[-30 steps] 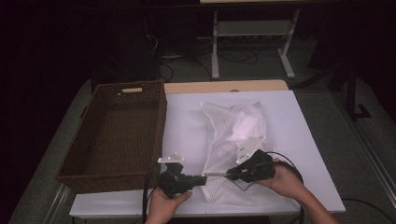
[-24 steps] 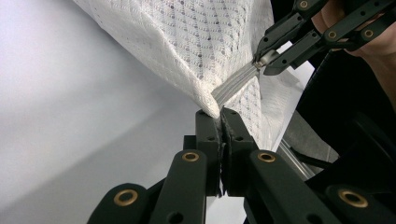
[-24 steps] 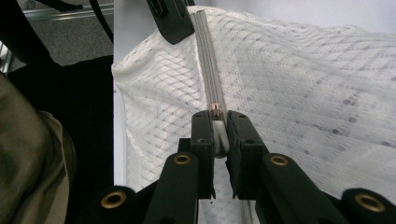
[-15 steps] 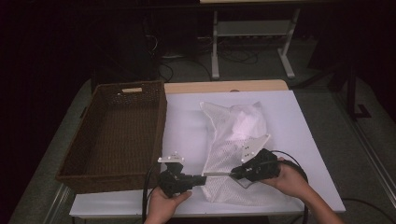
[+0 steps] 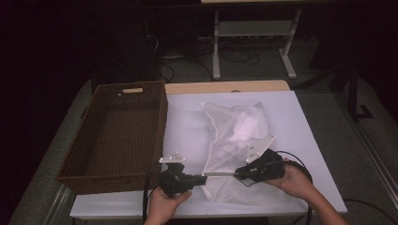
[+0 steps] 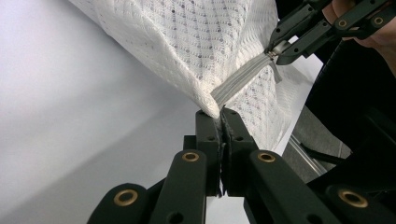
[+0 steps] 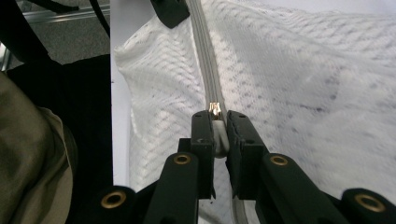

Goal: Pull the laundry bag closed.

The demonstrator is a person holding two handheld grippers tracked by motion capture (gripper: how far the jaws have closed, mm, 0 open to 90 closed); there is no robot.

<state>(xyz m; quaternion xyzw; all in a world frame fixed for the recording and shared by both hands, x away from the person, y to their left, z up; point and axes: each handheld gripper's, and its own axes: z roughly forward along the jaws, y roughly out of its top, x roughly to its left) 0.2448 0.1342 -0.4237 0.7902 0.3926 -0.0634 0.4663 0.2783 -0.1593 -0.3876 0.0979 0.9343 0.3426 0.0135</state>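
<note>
Not much changed lately: left gripper still pinching white mesh laundry bag corner, right gripper clamped on grey zipper pull, barely moved. Zipping hardly started, probably.

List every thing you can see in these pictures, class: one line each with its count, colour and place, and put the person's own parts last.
Mesh bag: one, white, on the table right of the basket, near edge lifted.
Zipper: one, grey, along the bag's near edge, stretched between the two grippers.
Zipper pull: one, metal, at the right gripper's jaws.
Basket: one, dark brown wicker, left part of the table.
Table: one, white top.
Stand: one, pale metal, on the floor behind the table.
Left gripper: one, black, shut on the bag's corner.
Right gripper: one, black, shut on the zipper pull.
Hands: two, at the near edge.
</note>
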